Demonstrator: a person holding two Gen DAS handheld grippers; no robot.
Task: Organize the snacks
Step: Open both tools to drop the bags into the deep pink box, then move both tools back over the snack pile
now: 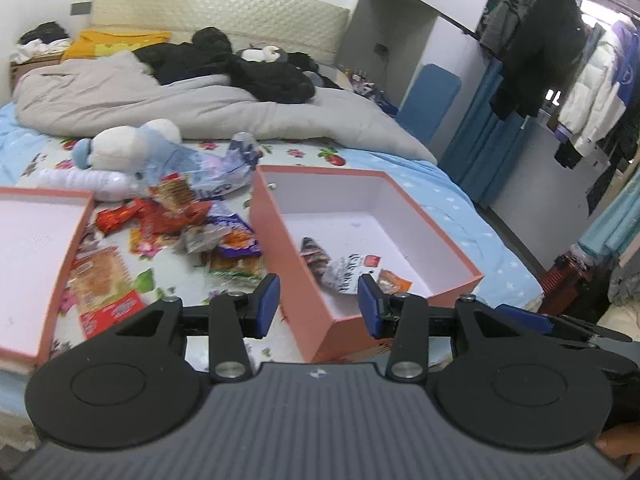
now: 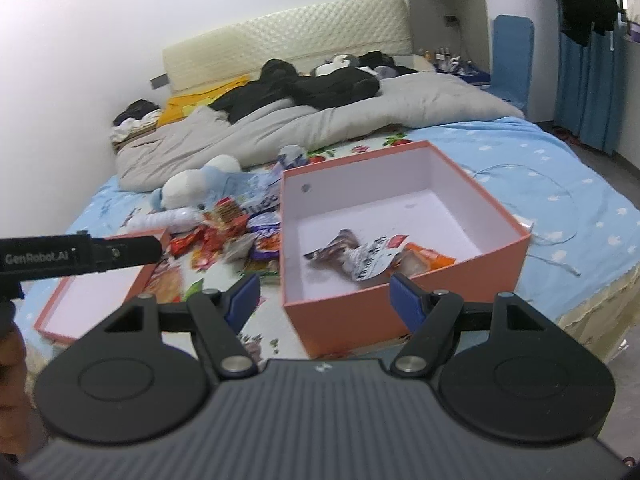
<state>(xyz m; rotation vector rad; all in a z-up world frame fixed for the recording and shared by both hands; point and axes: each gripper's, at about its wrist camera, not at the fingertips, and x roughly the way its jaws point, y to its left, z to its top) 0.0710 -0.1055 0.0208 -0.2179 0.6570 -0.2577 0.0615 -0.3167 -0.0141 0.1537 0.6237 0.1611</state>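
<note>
Left wrist view, fingers: the left gripper [image 1: 319, 305] has its blue-padded jaws apart with nothing between them, hanging over the near wall of the deep salmon-pink cardboard box [image 1: 400, 188].
Left wrist view, loose snacks: a heap of crinkly foil and plastic snack packets [image 1: 188, 224], mostly red, orange and purple, lies on the floral bedsheet [image 1: 160, 276] between the box and a shallow salmon-pink cardboard lid [image 1: 64, 256].
Left wrist view, already boxed: a few packets [image 1: 344, 268] rest on the box floor near its front wall.
Right wrist view, fingers: the right gripper [image 2: 324, 300] also stands spread wide and empty, just short of the box's front wall.
Right wrist view, neighbours: a white and blue plush toy [image 2: 196, 184] sits behind the heap; the other gripper's black body enters at the left edge.
Handling: the packets look light, soft and slippery, and their contents may crush.
Where to grip: likely a flat sealed edge or corner, pinched gently, taking one packet from the top of the heap.
</note>
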